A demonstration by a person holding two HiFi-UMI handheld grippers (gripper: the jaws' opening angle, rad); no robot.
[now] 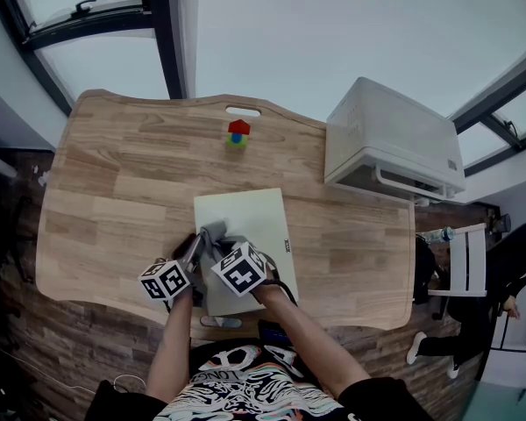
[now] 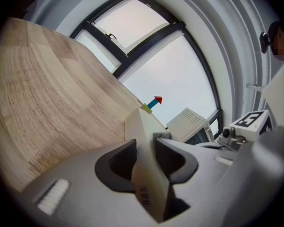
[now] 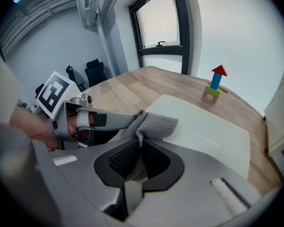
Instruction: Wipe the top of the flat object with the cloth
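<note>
The pale cream flat rectangular board [image 1: 250, 213] lies on the light wooden table [image 1: 114, 191], close to the table's near edge and in front of the person. The left gripper [image 2: 146, 150] is clamped on the board's near left edge. The board's thin side, with a small barcode label, stands pinched between its two dark jaws. The grey knitted cloth [image 3: 152, 123] sits bunched on the board's near left corner. The right gripper [image 3: 138, 157] grips it, jaws closed on a fold of the fabric, and the rest of the cloth spills forward onto the board's top. The two grippers sit just beside each other, the left one's jaw tips next to the cloth. Both bare forearms reach forward from the bottom of the head view, the left forearm [image 1: 171, 349] almost straight. The right forearm [image 1: 311, 340] angles in from the right, towards the left one. A small toy stack of a red roof, blue block and green base [image 1: 238, 134] stands well beyond the board, near the table's far edge. A white ribbed box-shaped unit [image 1: 390, 134] rests at the table's far right corner.
</note>
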